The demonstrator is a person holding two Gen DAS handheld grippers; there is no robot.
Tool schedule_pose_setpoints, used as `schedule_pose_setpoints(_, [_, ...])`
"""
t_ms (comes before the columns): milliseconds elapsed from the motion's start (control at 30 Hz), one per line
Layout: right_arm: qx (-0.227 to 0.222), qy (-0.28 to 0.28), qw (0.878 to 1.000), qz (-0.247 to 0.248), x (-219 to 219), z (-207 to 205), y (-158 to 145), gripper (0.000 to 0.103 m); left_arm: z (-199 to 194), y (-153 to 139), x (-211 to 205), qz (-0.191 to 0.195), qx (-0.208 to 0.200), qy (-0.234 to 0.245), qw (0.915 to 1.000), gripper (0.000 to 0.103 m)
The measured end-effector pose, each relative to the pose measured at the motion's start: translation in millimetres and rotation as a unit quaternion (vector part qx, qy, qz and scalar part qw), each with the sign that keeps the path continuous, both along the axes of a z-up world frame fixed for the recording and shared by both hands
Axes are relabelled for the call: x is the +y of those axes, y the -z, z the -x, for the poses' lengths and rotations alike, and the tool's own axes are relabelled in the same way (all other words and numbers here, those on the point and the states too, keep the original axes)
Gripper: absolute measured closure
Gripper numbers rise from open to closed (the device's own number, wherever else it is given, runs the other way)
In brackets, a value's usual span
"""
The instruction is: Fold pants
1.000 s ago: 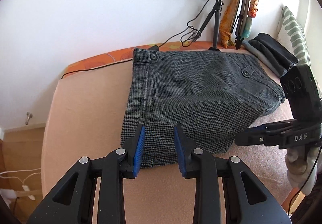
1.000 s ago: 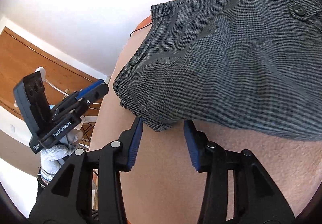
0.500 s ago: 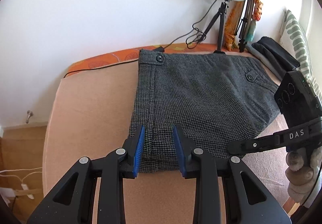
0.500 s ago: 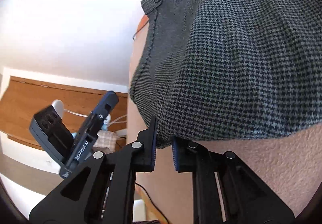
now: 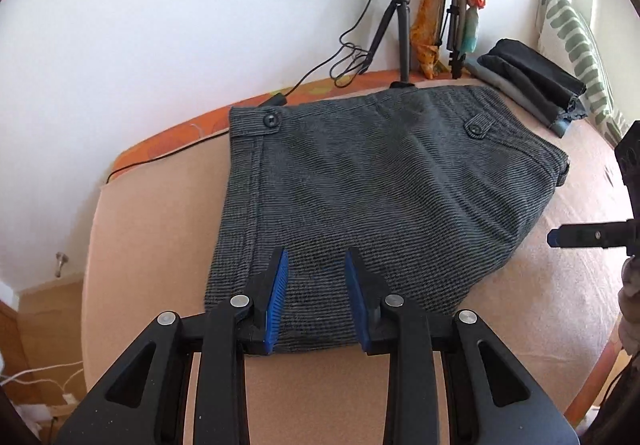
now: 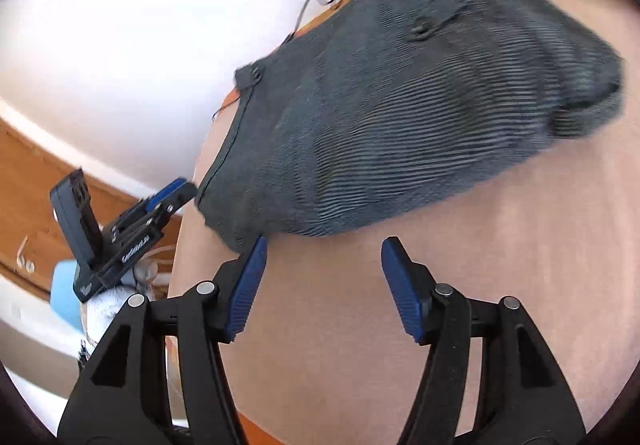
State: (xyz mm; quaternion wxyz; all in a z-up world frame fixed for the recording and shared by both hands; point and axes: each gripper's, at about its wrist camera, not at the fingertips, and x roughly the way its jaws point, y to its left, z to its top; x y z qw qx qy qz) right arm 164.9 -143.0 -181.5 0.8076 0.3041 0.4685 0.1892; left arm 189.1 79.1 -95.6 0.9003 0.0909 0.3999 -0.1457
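Note:
Grey houndstooth pants (image 5: pixel 380 185) lie folded on a peach bed cover (image 5: pixel 152 245), waistband button at the far left. My left gripper (image 5: pixel 316 265) hovers over their near edge. Its blue pads stand a little apart, and the cloth under them lies flat and unpinched. In the right wrist view the pants (image 6: pixel 400 125) are blurred, and the left gripper (image 6: pixel 176 193) shows beside their left corner. My right gripper (image 6: pixel 324 257) is opening wide over bare cover, nothing between its jaws. The pants' near edge lies just past its left fingertip (image 6: pixel 256 253). The right gripper (image 5: pixel 580 237) also shows at the left wrist view's right edge.
A ring light on a tripod (image 5: pixel 403 21) and cables stand against the white wall behind the bed. A stack of folded dark clothes (image 5: pixel 532 81) and a striped pillow (image 5: pixel 576 45) sit at the back right. Wooden floor (image 5: pixel 44 309) lies off the bed's left edge.
The right gripper closed on the pants' near edge, then let go, opened wide and drew back. The left gripper moved forward over the pants at the same narrow opening.

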Motion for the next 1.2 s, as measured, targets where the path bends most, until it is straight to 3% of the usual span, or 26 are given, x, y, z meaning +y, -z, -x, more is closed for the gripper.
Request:
schedule_pose_setpoints(233, [0.034,0.140,0.989,-0.033,-92.1,-7.8,11.8,0.037,-6.6,18.2,-50.9,-0.002,0.033,0.059,0.9977,0.075])
schedule_pose_setpoints(367, [0.045,0.159,0.984,-0.071,-115.4,-19.5,24.3,0.037,-11.3,27.1,-60.3,0.002,0.050,0.068,0.9964,0.075])
schedule_pose_setpoints(600, [0.037,0.177,0.981,-0.069,-129.2,-37.5,25.4,0.038,-11.3,39.3,-63.3,-0.001,0.070,0.078,0.9945,0.075])
schedule_pose_setpoints(733, [0.029,0.151,0.988,-0.026,-122.6,-42.2,20.0,0.073,-11.4,44.7,-65.9,-0.006,0.073,0.080,0.9941,0.075])
schedule_pose_setpoints(867, [-0.020,0.096,0.994,0.056,-107.2,-44.8,-7.3,0.088,-9.9,47.6,-71.7,-0.014,0.071,0.086,0.9937,0.076])
schedule_pose_setpoints(1033, [-0.076,0.055,0.980,0.175,-93.7,-42.7,-45.7,0.093,-7.8,47.4,-73.7,-0.014,0.067,0.090,0.9935,0.075])
schedule_pose_setpoints(1200, [-0.042,0.047,0.973,0.221,-90.9,-46.2,-19.0,0.093,-5.3,41.8,-62.8,0.008,0.074,0.079,0.9941,0.075])
